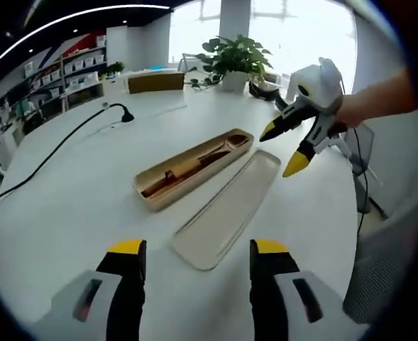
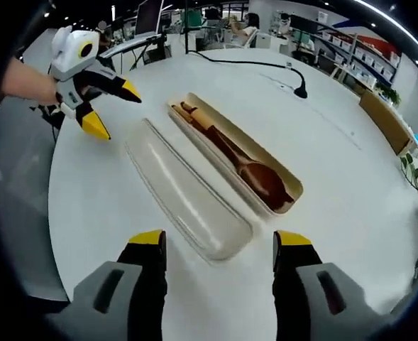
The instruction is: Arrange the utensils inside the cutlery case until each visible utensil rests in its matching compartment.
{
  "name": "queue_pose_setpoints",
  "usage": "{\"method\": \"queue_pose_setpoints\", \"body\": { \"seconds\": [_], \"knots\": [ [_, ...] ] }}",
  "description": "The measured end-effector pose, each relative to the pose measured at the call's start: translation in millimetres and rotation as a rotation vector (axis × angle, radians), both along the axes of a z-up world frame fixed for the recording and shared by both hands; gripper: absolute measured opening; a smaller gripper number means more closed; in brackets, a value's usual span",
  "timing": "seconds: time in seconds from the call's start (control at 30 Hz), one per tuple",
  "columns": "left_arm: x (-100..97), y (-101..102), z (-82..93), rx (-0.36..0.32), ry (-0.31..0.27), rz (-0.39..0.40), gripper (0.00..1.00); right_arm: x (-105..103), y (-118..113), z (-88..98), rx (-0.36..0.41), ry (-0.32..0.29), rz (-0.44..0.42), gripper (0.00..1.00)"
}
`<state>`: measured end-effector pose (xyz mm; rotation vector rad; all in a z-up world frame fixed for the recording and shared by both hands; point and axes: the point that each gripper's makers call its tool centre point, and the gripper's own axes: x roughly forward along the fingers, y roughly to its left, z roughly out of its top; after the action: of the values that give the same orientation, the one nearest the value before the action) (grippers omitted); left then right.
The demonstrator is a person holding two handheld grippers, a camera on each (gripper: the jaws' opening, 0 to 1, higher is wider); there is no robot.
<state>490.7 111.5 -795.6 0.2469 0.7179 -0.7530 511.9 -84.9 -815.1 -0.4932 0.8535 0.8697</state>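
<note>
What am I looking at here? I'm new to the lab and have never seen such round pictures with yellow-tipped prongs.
No robot: a person holds a two-jaw gripper in each hand, and a fisheye camera rides on each. In the left gripper view, the left gripper rises from below, open and empty; the right gripper hangs over the round white table, also open. The right gripper view looks from the opposite side. On the table lies an open beige cutlery case holding a brown wooden spoon and other wooden utensils. Its flat translucent lid lies alongside. A black cable crosses the table, and a potted green plant stands at the far edge.

Matt beige plastic cutlery case (image 2: pixel 234 165), brown, probably wooden spoon (image 2: pixel 255 170), smooth white table (image 2: pixel 336 128)
</note>
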Motion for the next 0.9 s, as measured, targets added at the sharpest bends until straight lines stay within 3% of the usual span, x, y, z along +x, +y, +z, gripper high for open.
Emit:
{"method": "queue_pose_setpoints", "body": {
  "seconds": [0.1,0.5,0.6,0.9],
  "knots": [
    [2.4,0.5,-6.4,0.021,0.004,-0.013,0.60,2.0,-2.4,-4.3,-0.049,-0.012,0.048,0.56],
    [4.4,-7.1,-20.4,0.047,0.029,-0.063,0.58,1.2,3.4,-10.3,-0.038,0.011,0.087,0.52],
    [2.2,-9.3,-23.8,0.038,0.052,-0.063,0.51,0.4,3.7,-10.8,-0.029,0.024,0.067,0.47],
    [5.4,-10.6,-25.9,0.060,0.037,-0.066,0.54,-4.8,6.1,-11.2,-0.001,0.040,0.063,0.46]
  ]
}}
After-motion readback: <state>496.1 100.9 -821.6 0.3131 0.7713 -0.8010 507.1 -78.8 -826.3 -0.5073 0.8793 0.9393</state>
